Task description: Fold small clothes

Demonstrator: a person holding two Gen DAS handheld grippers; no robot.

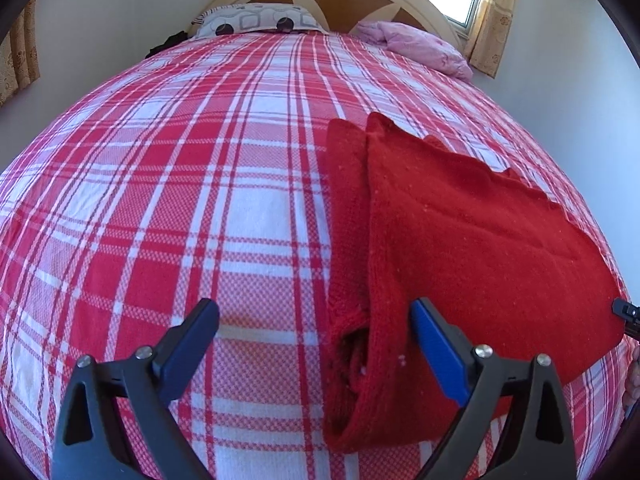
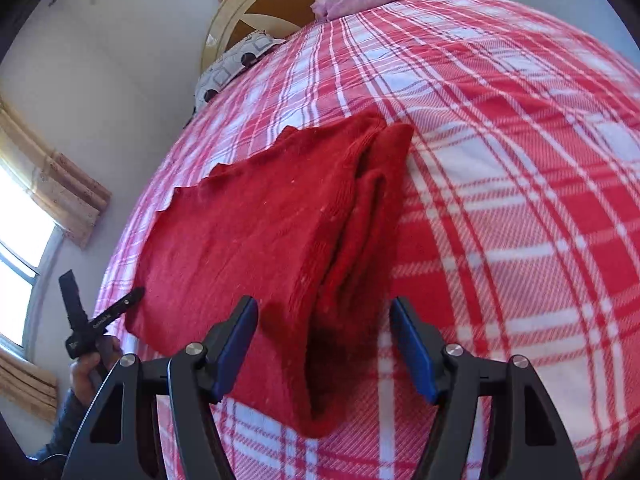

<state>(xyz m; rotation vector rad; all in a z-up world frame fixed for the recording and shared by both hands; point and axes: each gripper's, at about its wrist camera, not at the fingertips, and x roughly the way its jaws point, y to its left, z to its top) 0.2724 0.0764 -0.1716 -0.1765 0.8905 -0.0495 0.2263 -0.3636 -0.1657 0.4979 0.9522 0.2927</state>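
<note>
red knit garment [image 1: 472, 240] partly folded on bed [image 1: 160, 200], edges uneven | left gripper [image 1: 314, 320] spread, empty | right gripper [image 2: 324, 320] spread, empty | final fold likely left

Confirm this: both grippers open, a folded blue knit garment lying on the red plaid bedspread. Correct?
Not quite: the knit garment is red, not blue, as both wrist views show. The left gripper and right gripper are open, and it lies folded on the red plaid bedspread.
</note>
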